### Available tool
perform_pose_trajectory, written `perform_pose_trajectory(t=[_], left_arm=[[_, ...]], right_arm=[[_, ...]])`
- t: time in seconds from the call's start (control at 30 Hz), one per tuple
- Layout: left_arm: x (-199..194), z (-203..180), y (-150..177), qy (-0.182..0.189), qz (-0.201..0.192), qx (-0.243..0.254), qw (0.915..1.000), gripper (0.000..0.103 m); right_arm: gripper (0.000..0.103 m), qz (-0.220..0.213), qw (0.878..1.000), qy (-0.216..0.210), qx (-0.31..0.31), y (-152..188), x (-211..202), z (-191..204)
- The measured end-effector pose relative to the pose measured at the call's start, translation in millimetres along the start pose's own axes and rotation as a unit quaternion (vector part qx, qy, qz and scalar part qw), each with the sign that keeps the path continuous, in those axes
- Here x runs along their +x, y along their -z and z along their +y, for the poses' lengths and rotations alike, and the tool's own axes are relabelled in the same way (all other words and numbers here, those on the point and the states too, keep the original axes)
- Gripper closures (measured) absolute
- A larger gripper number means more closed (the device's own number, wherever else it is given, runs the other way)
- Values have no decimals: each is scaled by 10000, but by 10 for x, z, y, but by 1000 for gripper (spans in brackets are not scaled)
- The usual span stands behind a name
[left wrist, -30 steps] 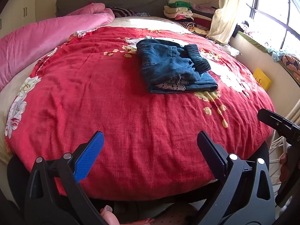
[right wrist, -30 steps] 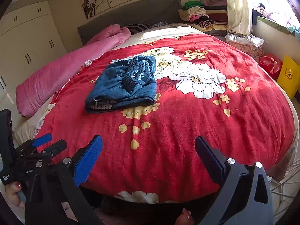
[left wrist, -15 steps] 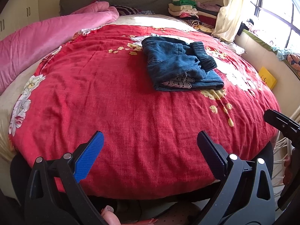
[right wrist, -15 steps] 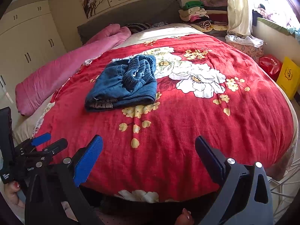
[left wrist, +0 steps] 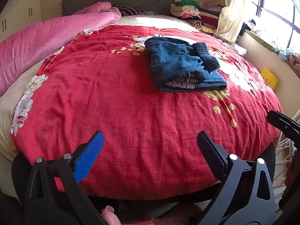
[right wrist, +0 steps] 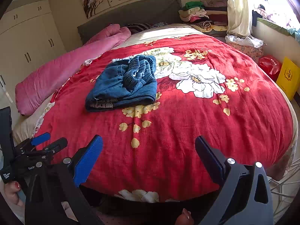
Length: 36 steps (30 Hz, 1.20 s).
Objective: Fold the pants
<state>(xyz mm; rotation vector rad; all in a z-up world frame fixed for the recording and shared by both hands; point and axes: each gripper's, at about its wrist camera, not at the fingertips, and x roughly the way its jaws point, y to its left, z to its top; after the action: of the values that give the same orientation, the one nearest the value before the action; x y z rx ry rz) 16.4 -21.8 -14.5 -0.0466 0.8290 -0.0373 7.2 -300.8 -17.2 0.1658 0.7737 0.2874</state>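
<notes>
Blue denim pants (left wrist: 180,65) lie folded in a compact stack on the red floral bedspread (left wrist: 121,103), elastic waistband on top and lace trim showing at the near edge. They also show in the right wrist view (right wrist: 125,84). My left gripper (left wrist: 150,148) is open and empty, held at the foot of the bed, well short of the pants. My right gripper (right wrist: 149,150) is open and empty, also at the foot of the bed. The left gripper shows in the right wrist view (right wrist: 48,142) at the lower left.
A pink quilt (left wrist: 46,41) lies rolled along the bed's left side. Stacked folded clothes (right wrist: 196,15) sit at the head, right of the grey headboard (right wrist: 131,15). A curtain, window ledge, red bag (right wrist: 270,65) and yellow box (right wrist: 287,78) stand to the right.
Both grippers stay open and empty. The left wrist view has shifted slightly, so the pants sit a little further right and lower. The right view is nearly unchanged.
</notes>
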Motion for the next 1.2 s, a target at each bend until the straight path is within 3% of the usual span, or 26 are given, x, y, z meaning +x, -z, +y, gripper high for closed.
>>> perform_pose_trajectory(t=[1.2], left_arm=[[26, 14, -5, -151, 70, 29, 9999, 10]], right_arm=[[5, -3, 10000, 13, 0, 1, -17, -19]])
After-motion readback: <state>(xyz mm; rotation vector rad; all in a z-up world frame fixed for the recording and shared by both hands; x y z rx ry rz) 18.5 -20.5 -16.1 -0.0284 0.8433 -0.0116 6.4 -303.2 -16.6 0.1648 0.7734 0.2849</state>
